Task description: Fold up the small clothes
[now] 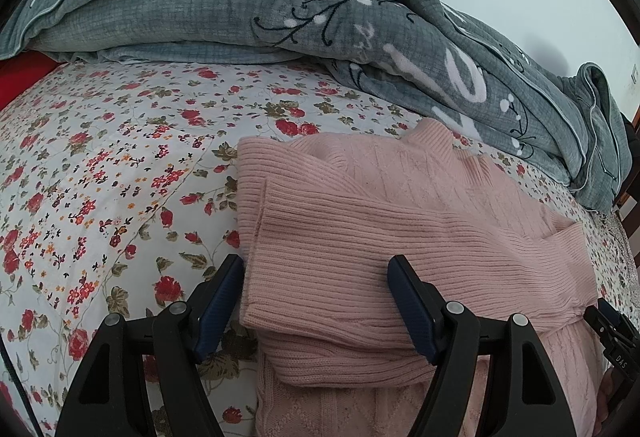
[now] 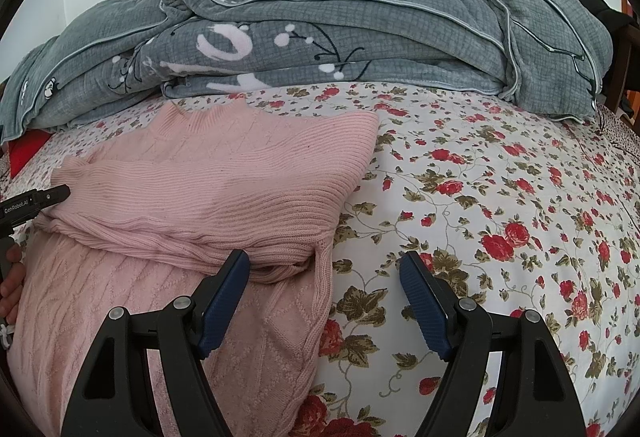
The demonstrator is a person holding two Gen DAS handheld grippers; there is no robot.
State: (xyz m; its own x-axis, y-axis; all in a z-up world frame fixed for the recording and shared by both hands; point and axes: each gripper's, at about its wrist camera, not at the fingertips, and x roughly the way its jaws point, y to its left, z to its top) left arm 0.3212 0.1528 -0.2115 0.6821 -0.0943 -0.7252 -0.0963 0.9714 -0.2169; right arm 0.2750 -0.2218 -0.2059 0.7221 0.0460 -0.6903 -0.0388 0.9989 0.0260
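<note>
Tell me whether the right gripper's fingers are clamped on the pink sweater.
No: the right gripper stands open, its fingers spread apart, one over the pink sweater edge and one over the floral bedsheet.

The bed [image 2: 500, 177] wore a floral sheet; a pink sweater [image 2: 224, 173] lay on it, a grey blanket [image 2: 360, 49] heaped behind.

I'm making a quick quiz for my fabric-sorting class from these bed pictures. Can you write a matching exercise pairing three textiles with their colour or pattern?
Things:
1. sweater
2. blanket
3. bed sheet

Looks:
A. white with red flowers and leaves
B. plain pink knit, ribbed sleeves
C. grey with white letters and dark twigs

Pairs: 1-B, 2-C, 3-A
</note>
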